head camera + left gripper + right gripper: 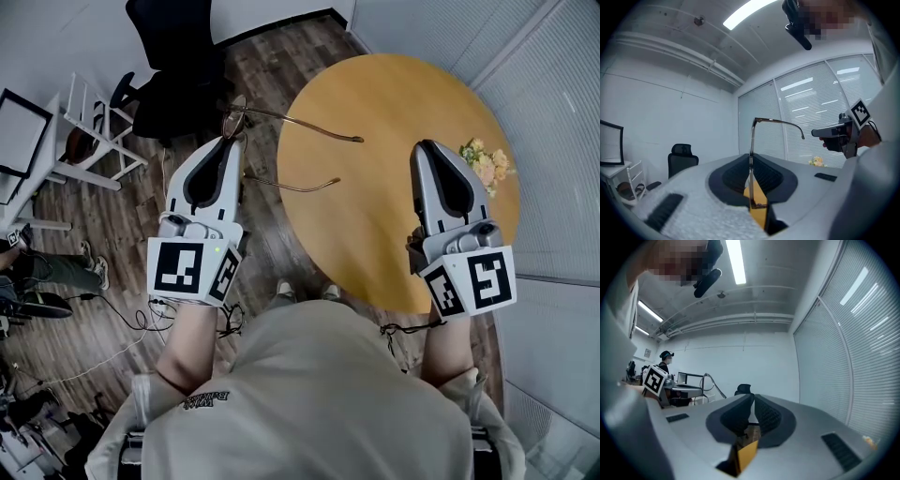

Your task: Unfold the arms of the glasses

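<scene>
- Round wooden table [394,225] is seen below, with an office chair [173,66] on the floor beyond.
- Glasses [234,114] are pinched at the frame by the left gripper [232,141] above the table's edge; both arms appear swung out.
- Right gripper [424,146] is seen pressed together on nothing, well apart.
- Unfolding is judged done; a gentle set-down is called for next.
</scene>
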{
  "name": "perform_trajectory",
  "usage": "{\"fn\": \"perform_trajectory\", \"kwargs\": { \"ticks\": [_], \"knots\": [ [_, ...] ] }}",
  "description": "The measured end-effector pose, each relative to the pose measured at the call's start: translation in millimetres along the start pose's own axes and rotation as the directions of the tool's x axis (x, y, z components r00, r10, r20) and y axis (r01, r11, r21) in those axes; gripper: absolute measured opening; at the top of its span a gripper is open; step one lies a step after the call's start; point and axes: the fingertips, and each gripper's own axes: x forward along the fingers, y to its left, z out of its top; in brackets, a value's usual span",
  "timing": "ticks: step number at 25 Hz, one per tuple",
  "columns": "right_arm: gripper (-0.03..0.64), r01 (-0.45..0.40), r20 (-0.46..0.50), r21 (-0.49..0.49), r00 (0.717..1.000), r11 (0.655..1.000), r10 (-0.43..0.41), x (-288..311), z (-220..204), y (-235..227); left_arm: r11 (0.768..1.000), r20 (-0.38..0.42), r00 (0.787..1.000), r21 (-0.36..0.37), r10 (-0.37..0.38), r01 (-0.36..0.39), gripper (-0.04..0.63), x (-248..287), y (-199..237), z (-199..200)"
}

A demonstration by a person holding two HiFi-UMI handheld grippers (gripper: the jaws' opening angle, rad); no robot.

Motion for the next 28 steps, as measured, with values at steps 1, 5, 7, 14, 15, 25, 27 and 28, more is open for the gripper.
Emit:
{"fn": "perform_trajectory", "kwargs": {
  "ticks": [1, 5, 7, 14, 15, 25, 27, 28],
  "knots": [
    [0.043, -0.001, -0.009, 0.009, 1.000, 1.000, 0.001, 0, -4, 0, 1.000, -0.002, 1.000, -0.003, 0.000, 0.000, 0.040, 0, 1, -1],
    [0.043, 0.011, -0.038, 0.017, 0.999, 1.000, -0.010, -2, -18, -3, 1.000, -0.018, 1.000, -0.009, -0.006, 0.006, 0.040, -2, 1, -11],
    [0.043, 0.021, -0.047, 0.012, 0.999, 1.000, -0.020, -3, -24, -5, 1.000, -0.029, 1.000, -0.009, -0.011, 0.010, 0.040, -2, 0, -18],
    [0.043, 0.025, -0.096, 0.009, 0.995, 1.000, -0.024, -10, -44, -5, 1.000, -0.065, 0.998, -0.007, -0.024, 0.023, 0.040, -4, -3, -31],
    [0.043, 0.024, -0.102, 0.011, 0.995, 1.000, -0.023, -10, -46, -5, 1.000, -0.070, 0.997, -0.008, -0.026, 0.025, 0.040, -4, -3, -34],
    [0.043, 0.002, -0.114, 0.002, 0.994, 1.000, -0.002, -4, -50, -8, 0.999, -0.091, 0.995, -0.011, -0.048, 0.047, 0.040, 6, -11, -42],
    [0.043, -0.001, -0.114, 0.004, 0.993, 1.000, 0.002, -2, -51, -7, 0.999, -0.093, 0.994, -0.009, -0.050, 0.049, 0.040, 7, -11, -43],
    [0.043, -0.002, -0.114, 0.004, 0.993, 1.000, 0.003, -2, -50, -7, 0.999, -0.094, 0.994, -0.008, -0.050, 0.049, 0.040, 7, -11, -43]
  ]
}}
